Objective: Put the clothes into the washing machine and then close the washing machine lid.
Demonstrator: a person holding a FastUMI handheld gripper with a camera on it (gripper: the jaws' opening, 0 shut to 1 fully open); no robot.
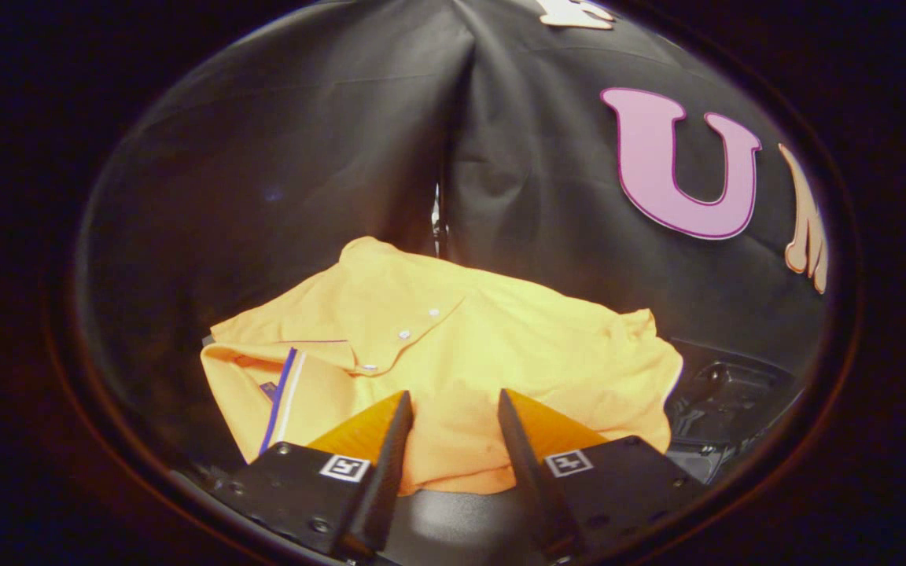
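While draped in a loose heap before the booth's black cloth wall [280, 157], orange polo shirt [453, 346] with buttoned placket, collar turned toward the wall and a blue-and-white striped sleeve trim; dark moulded machine part [728, 401] just beside its far edge, too dim to identify. Gripper [453, 409] low and level, pointed straight at the shirt's near hem, fingers [390, 440] spread apart with fabric showing in the gap, not clamped on it. Square printed markers on both finger mounts, unreadable.
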